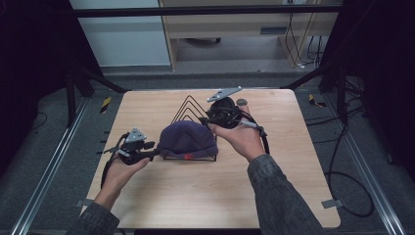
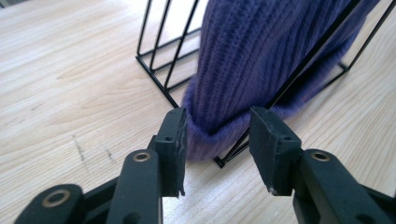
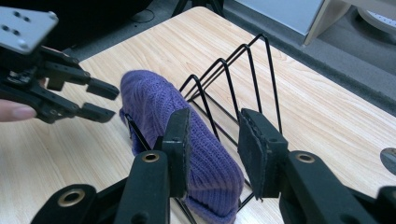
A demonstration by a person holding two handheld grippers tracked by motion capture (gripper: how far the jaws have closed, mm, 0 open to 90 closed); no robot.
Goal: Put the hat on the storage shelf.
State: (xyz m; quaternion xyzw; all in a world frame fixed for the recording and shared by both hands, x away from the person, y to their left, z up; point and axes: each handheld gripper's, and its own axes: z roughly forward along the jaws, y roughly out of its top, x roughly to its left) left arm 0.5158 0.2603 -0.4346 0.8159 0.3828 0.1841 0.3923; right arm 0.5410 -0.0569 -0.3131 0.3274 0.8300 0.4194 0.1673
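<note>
A purple knit hat [image 1: 188,139] [image 2: 252,56] [image 3: 154,100] is draped over the near end of a black wire rack [image 1: 188,105] [image 2: 159,42] [image 3: 252,65] in the middle of the table. My left gripper [image 1: 155,152] [image 2: 217,140] [image 3: 107,100] sits low at the hat's left side. It is open, with the hat's brim and a rack wire just at its tips. My right gripper [image 1: 208,122] [image 3: 215,144] hovers over the hat's right end, also open. The hat lies beneath its left jaw, and nothing is pinched.
The wooden table [image 1: 195,196] has free room in front of the rack and to both sides. A small grey round object [image 1: 242,102] [image 3: 390,161] lies near the back edge. Cables and metal rails run along the floor around the table.
</note>
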